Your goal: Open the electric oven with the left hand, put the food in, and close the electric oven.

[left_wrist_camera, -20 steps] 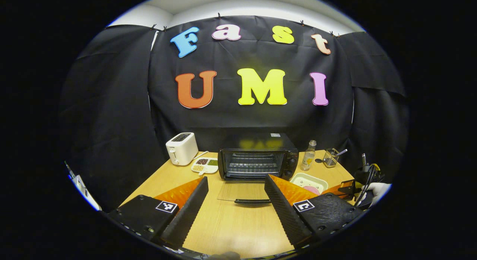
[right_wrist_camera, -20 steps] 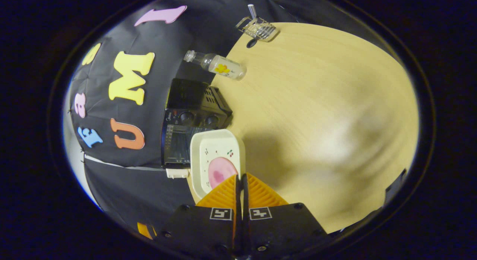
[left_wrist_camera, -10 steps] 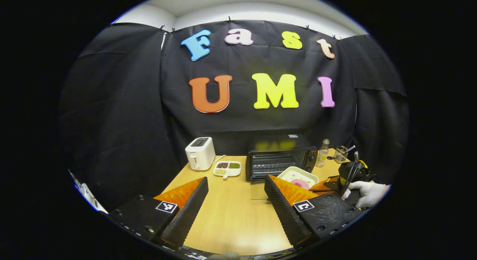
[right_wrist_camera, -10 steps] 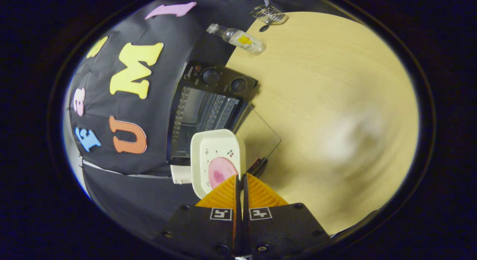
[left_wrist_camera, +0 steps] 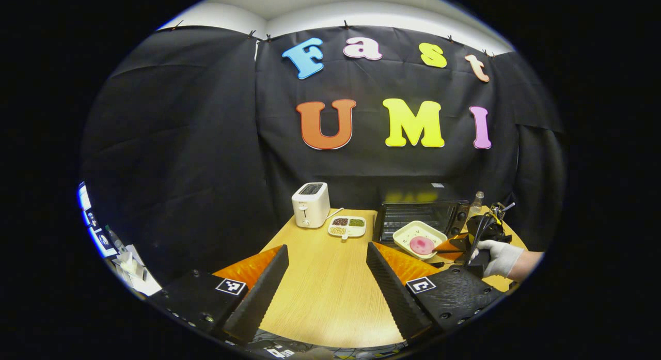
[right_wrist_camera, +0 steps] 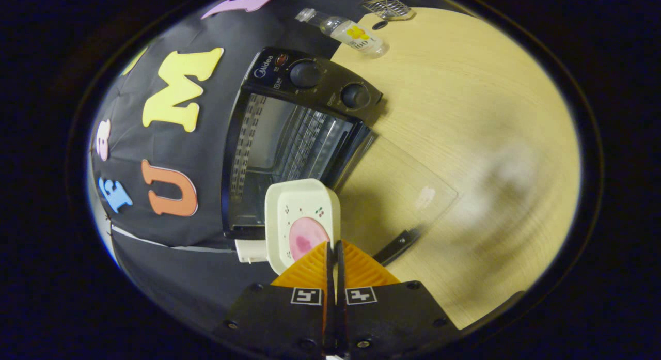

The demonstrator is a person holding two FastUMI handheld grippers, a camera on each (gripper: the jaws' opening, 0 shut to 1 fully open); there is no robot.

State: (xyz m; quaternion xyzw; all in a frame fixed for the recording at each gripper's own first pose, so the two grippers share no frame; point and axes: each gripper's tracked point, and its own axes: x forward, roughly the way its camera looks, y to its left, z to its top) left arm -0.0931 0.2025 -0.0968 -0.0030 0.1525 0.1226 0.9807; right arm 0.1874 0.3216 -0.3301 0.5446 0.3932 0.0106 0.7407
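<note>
While the oven [right_wrist_camera: 289, 143] stands with its glass door [right_wrist_camera: 397, 194] dropped flat onto the table [right_wrist_camera: 465, 117], the right gripper [right_wrist_camera: 333, 251] is clamped on the near rim of a pale dish [right_wrist_camera: 299, 210] that carries a pink slice of food [right_wrist_camera: 305, 237]. The dish hangs in the air just in front of the oven mouth, tilted with the gripper's roll. It looks stiff, light and probably smooth, so a pinch on one edge lets it lever down; the food may slide. Holding it level matters more than squeezing harder. The left gripper [left_wrist_camera: 325, 277] hovers over bare table, fingers wide apart and empty, well back from the oven.
</note>
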